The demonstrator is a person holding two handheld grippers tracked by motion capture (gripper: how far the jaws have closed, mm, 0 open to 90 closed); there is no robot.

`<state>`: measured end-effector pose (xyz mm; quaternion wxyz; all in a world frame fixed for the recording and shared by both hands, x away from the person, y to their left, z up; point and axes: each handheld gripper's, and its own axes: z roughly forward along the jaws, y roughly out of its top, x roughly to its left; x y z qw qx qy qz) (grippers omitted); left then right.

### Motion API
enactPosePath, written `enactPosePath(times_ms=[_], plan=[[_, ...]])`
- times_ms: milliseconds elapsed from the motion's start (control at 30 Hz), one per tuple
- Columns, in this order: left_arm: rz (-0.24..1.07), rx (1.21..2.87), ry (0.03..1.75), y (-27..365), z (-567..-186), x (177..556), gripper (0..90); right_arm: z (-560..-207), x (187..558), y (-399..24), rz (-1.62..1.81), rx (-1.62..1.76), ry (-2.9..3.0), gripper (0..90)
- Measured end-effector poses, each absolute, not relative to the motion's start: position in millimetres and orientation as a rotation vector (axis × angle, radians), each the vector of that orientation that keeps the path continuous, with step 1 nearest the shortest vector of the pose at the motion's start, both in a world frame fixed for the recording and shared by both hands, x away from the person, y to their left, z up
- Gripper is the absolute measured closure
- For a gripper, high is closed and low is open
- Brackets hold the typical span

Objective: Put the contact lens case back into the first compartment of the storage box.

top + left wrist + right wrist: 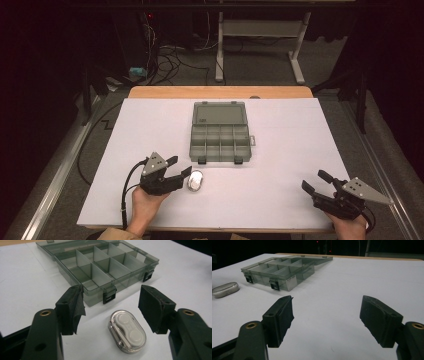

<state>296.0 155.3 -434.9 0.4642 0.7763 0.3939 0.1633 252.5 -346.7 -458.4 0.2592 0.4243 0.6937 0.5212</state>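
Note:
A small oval case (195, 180) with a white inside and a clear shell lies on the white table cover, just in front of a smoky-grey compartment box (220, 134) whose lid lies open at the back. My left gripper (180, 166) is open right beside the case. In the left gripper view the case (127, 332) lies low between the spread jaws of the left gripper (112, 305), with neither pad touching it, and the box (105, 265) stands just beyond. My right gripper (314, 180) is open near the front right edge and holds nothing.
In the right gripper view the right gripper (327, 302) faces bare white cover, with the box (277, 271) and the case (225, 289) far off to the left. The wooden table edge (220, 92) runs behind the cover. Cables and desk legs lie on the floor beyond.

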Motion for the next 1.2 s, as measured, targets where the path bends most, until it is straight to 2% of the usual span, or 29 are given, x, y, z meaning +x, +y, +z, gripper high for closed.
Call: enactPosePath(times_ms=[467, 767, 1200], plan=[[0.326, 2.067, 1.079, 136, -432, 305, 39.0, -459, 253, -347, 1.409, 1.145, 1.884, 27.0], [0.212, 2.15, 1.166, 129, -435, 313, 38.8, -459, 254, -346, 1.406, 1.143, 1.889, 27.1], [0.155, 2.251, 1.196, 117, -441, 318, 37.9, -459, 253, -346, 1.401, 1.141, 1.894, 27.3]])
